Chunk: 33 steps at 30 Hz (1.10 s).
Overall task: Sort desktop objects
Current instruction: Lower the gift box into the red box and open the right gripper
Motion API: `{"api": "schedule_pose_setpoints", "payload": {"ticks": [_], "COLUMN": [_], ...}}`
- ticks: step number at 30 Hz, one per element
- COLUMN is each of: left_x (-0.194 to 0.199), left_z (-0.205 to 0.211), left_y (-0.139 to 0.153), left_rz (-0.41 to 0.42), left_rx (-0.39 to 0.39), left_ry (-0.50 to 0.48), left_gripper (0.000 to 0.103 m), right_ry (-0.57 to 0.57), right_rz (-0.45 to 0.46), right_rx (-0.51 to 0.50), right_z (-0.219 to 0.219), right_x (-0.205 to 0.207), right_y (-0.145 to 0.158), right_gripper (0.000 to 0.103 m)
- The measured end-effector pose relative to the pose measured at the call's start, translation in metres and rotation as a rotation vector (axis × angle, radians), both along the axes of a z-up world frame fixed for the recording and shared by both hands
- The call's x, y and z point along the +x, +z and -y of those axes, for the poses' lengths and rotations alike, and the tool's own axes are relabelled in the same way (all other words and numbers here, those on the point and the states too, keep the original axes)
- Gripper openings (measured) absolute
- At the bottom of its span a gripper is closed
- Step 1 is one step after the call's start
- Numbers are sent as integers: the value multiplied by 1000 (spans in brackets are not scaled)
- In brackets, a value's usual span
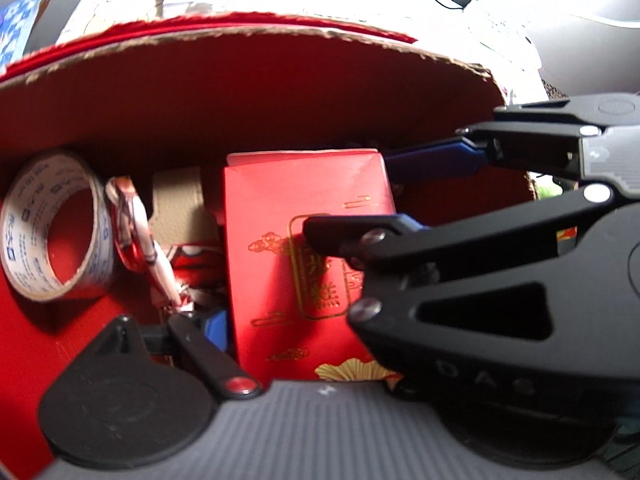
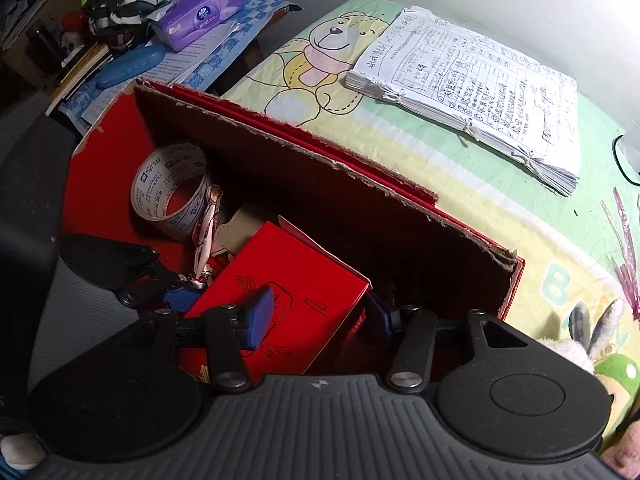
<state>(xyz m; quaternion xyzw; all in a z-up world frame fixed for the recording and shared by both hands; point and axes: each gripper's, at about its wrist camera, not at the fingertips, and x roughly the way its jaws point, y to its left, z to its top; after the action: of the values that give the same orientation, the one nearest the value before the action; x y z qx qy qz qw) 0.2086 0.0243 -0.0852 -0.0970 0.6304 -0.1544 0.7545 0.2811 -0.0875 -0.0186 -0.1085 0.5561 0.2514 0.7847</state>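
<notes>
A red cardboard box (image 2: 280,168) (image 1: 240,92) stands open on the desk. Inside lie a roll of printed tape (image 1: 56,228) (image 2: 172,188), a red-and-white keychain strap (image 1: 136,232) (image 2: 208,232) and a red gift packet with gold print (image 1: 304,256) (image 2: 296,300). My right gripper (image 2: 320,316) is inside the box with its blue pads on both sides of the red packet; it also shows in the left wrist view (image 1: 384,196). My left gripper (image 1: 304,320) is low in the box beside the packet; only its left finger (image 1: 208,324) shows.
A bound stack of handwritten papers (image 2: 472,92) lies on the cartoon-print desk cloth (image 2: 480,216) beyond the box. A purple tissue pack (image 2: 196,16) and clutter sit at the far left. Plush toys (image 2: 600,360) are at the right edge.
</notes>
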Motion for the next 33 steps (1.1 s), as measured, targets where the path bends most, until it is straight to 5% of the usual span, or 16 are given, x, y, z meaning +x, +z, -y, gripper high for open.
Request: {"api": "schedule_pose_setpoints", "payload": {"ticks": [22,27,33], "left_x": [-19,-15,20], "left_z": [-11,-6,25], "left_y": [10,17,13], "left_rz": [24,64,14], "left_rx": [54,76,64], "left_ry": [-33,-77,-108], "left_gripper": [90,82,74], "right_ry": [-22,-86,-178], "right_rz": [52,88,107], "right_rx": [-9,40,107], "right_z": [6,25,42], "right_x": [-10,-13,-21], "right_y": [9,22,25], "right_gripper": [53,53,53]}}
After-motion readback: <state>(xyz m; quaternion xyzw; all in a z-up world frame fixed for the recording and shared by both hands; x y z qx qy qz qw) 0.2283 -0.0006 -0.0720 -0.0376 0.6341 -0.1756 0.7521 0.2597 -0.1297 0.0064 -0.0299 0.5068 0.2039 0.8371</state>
